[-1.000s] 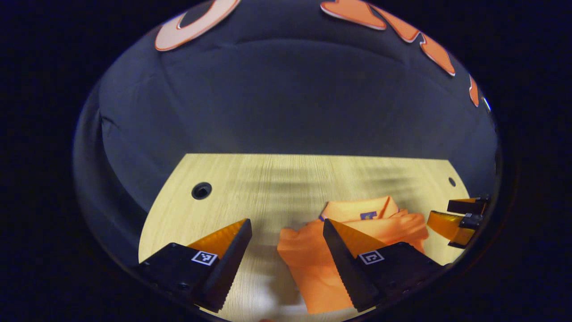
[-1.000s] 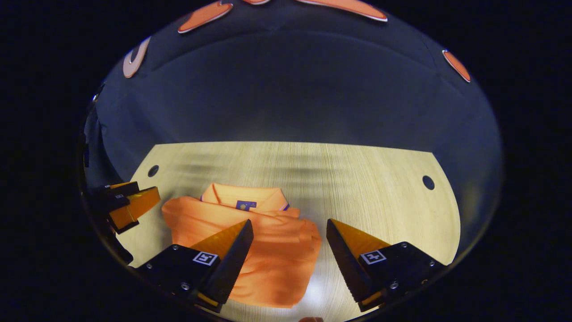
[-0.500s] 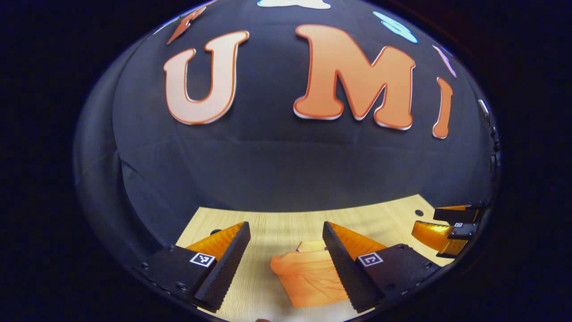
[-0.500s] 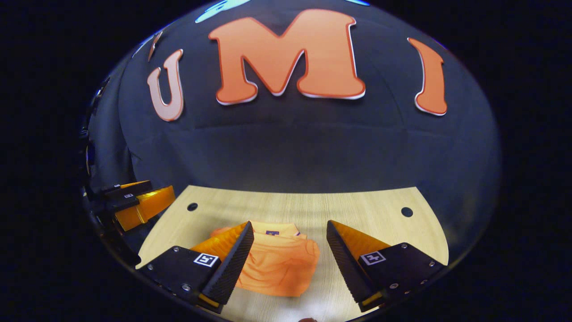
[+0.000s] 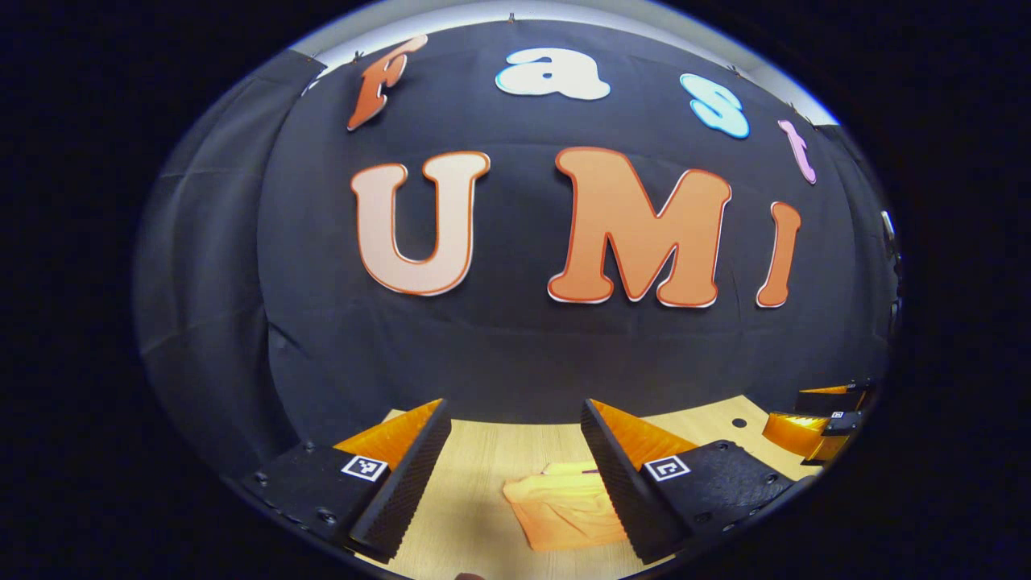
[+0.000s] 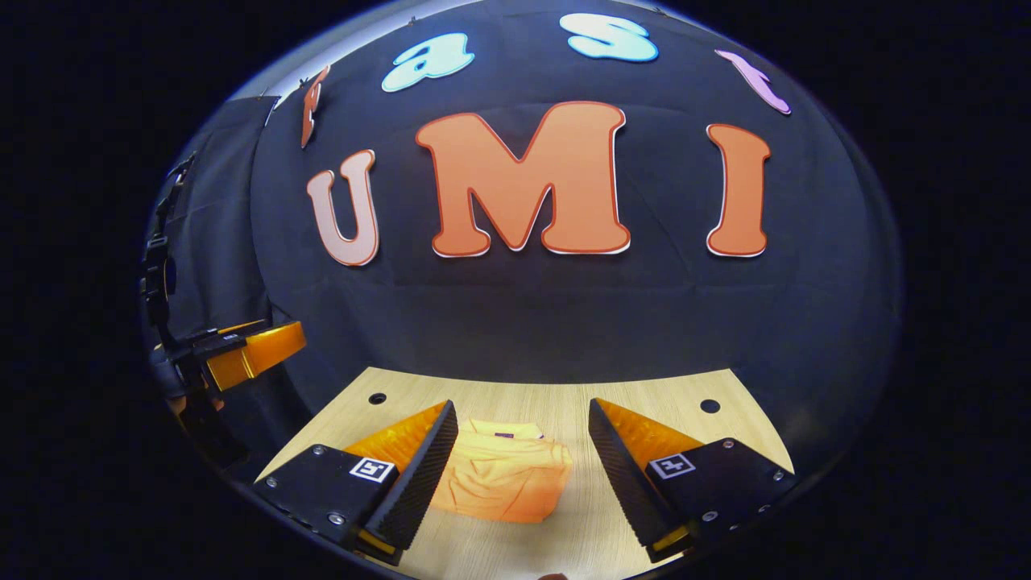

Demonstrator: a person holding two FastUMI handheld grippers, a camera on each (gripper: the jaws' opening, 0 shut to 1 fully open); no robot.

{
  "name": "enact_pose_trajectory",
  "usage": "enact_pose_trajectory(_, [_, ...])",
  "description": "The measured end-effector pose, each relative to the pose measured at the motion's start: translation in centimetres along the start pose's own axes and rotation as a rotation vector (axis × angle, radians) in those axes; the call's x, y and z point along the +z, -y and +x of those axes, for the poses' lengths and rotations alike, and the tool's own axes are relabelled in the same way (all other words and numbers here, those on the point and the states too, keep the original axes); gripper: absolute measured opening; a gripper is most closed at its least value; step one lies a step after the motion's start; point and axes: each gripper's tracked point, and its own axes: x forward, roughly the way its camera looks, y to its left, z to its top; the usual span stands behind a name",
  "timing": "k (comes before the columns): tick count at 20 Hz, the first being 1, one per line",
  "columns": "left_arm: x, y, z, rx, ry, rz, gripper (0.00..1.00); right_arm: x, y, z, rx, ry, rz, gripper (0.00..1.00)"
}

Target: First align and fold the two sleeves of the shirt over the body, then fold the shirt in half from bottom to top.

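On the table (image 6: 644,395) a folded shirt (image 6: 503,479) is seen lying near its middle, collar toward the far wall. Above the shirt the right gripper (image 6: 522,415) is held with fingers spread wide and nothing between them. Beside it, the left gripper (image 5: 515,415) is likewise parted and empty, raised off the shirt (image 5: 564,507).

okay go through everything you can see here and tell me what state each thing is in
shirt: folded into a compact bundle, collar on top, lying on the table, ungripped.
left gripper: open, holding nothing.
right gripper: open, holding nothing.
table: bare wood around the shirt.
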Motion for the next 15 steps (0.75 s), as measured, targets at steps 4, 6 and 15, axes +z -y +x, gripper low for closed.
enact_pose_trajectory(4, [0.7, 0.5, -2.0, 0.008, 0.038, -0.004, 1.00, 1.0, 0.3, -1.9, 0.016, 0.060, -0.016, 0.99])
enact_pose_trajectory(6, [0.3, 1.5, -2.7, 0.000, 0.044, -0.015, 1.00, 1.3, 1.0, -2.3, 0.009, 0.088, -0.039, 0.99])
enact_pose_trajectory(15, [-0.2, 3.7, -5.6, 0.044, 0.076, -0.051, 0.99, 0.3, 2.1, -3.2, 0.087, 0.086, -0.031, 0.99])
